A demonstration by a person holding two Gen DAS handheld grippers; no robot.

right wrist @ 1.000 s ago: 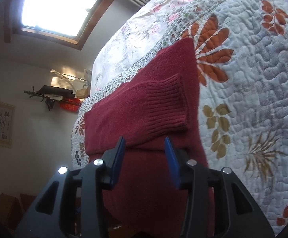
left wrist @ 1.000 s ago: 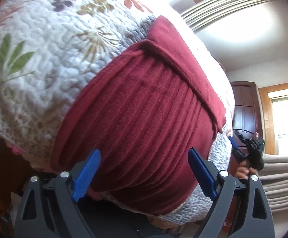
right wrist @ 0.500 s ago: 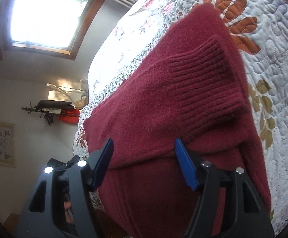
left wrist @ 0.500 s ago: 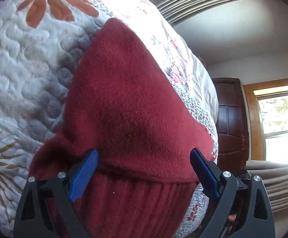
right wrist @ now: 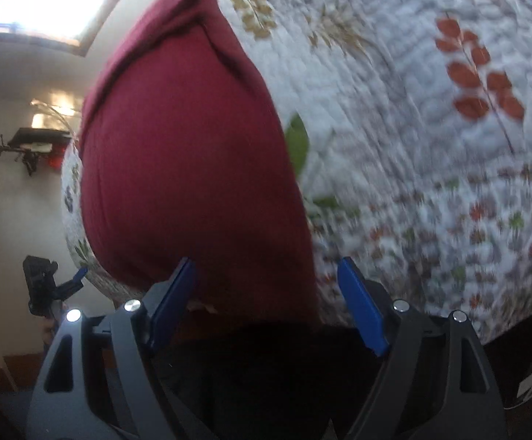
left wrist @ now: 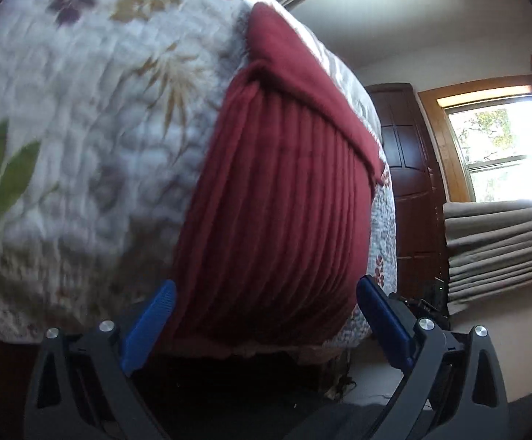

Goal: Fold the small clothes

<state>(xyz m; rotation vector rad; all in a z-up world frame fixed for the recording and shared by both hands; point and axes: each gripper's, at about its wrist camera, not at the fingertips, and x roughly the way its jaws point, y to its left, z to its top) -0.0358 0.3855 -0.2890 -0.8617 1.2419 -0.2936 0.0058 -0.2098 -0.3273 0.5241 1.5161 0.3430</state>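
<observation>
Sweater point(left wrist: 277, 198), maroon and folded, lies on the quilt point(left wrist: 82, 128) ahead of my left tongs point(left wrist: 266, 311) and right tongs point(right wrist: 266, 304); both gape wide, gripping nothing.

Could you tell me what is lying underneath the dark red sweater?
The red sweater lies on a floral quilt covering a bed. Quilt shows on both sides; the part beneath the sweater is hidden.

Open white floral quilted bedspread point(left wrist: 82, 146) left of the folded dark-red knit garment point(left wrist: 277, 212); bare floor point(left wrist: 493, 333) near right.
</observation>
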